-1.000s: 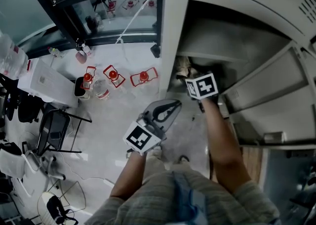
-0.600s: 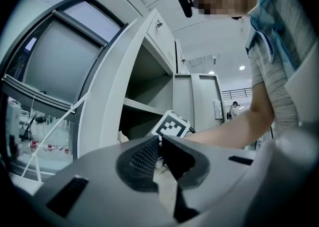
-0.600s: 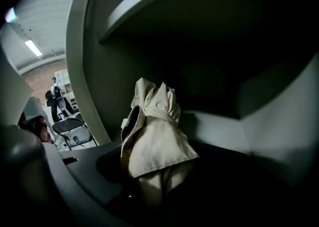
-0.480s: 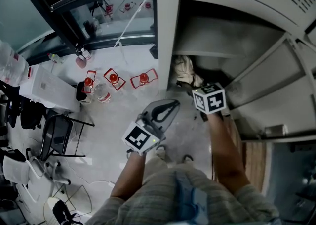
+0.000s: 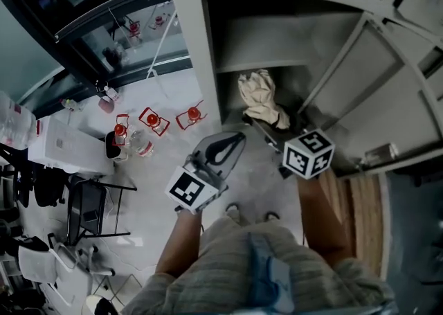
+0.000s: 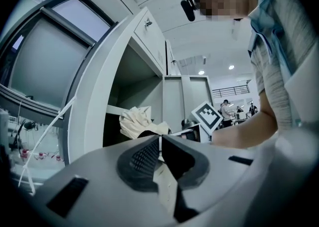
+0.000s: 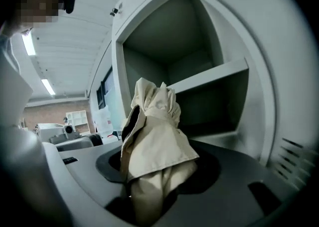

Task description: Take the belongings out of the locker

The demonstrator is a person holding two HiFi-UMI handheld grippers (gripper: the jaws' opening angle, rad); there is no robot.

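Grey locker [image 5: 194, 43] stood open in the head view, a beige garment [image 5: 259, 95] bunched at its compartment's front edge. Left gripper view: the left gripper [image 6: 159, 141] had its jaws together, empty. Right gripper view: the right gripper [image 7: 149, 171] clamped that garment.

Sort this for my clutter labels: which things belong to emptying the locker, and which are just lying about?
Job: locker; beige cloth; right gripper holding it.
Lying about: red items on the floor; white box; dark chair.
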